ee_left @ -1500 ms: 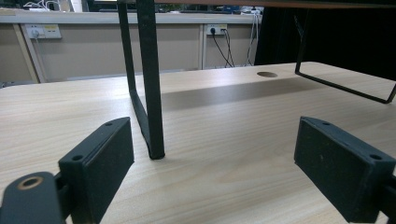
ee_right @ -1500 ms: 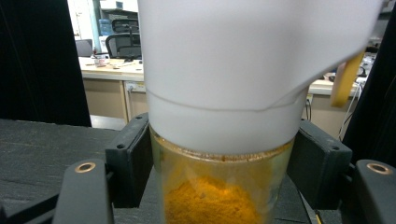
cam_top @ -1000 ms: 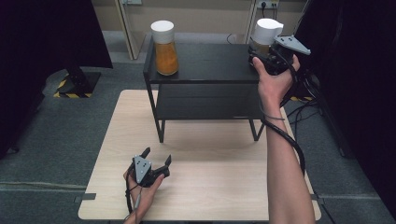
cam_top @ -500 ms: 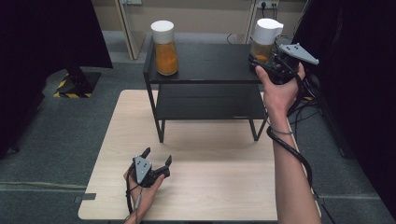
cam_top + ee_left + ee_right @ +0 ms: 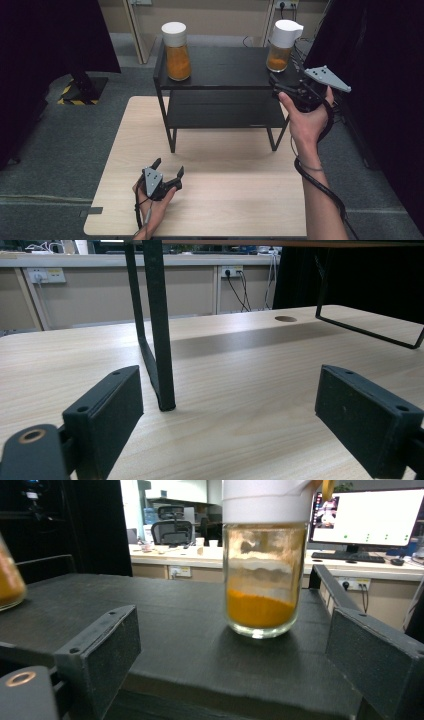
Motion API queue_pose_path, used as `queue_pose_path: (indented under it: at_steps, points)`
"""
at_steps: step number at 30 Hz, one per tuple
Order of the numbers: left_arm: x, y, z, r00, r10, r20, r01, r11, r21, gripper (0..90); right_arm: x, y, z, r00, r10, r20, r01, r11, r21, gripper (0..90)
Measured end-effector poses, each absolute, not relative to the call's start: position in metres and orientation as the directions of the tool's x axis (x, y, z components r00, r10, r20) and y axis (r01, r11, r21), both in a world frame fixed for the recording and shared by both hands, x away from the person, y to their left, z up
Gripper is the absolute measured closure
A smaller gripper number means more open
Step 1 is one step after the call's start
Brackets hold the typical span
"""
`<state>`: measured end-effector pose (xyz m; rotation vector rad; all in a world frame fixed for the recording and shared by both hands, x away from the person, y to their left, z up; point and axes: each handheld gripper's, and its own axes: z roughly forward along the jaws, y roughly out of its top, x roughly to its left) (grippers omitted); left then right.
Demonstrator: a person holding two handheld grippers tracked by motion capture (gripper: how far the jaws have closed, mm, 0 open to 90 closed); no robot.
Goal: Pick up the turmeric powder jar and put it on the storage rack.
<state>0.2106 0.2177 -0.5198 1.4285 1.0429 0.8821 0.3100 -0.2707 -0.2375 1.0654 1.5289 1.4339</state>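
One jar (image 5: pixel 263 580) stands upright just beyond right gripper (image 5: pixel 235 670), centred between wide-open, empty jaws. Left gripper (image 5: pixel 167 175) idles open, empty, on near table (image 5: pixel 240 200).

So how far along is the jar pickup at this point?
Nothing looks done yet: both jars stand on the black shelf. In hand: the right gripper, jaws open, is lined up with the right jar but not touching it. Left to do: close on it and lift. The left gripper rests open on the table.
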Motion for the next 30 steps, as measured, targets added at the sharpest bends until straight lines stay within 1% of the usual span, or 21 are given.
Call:
queue_pose_path:
  at_steps: [13, 30]
  points:
    - [0.21, 0.217, -0.52, 0.334, 0.942, -0.03, 0.12, -0.011, 0.993, 11.4, 0.287, -0.276, -0.267, -0.376, 0.927, -0.005, 0.056, 0.028, 0.998, 7.6]
    - [0.21, 0.217, -0.52, 0.333, 0.942, -0.03, 0.12, -0.011, 0.993, 11.4, 0.267, -0.283, -0.309, -0.389, 0.921, 0.006, 0.082, 0.028, 0.996, 7.6]
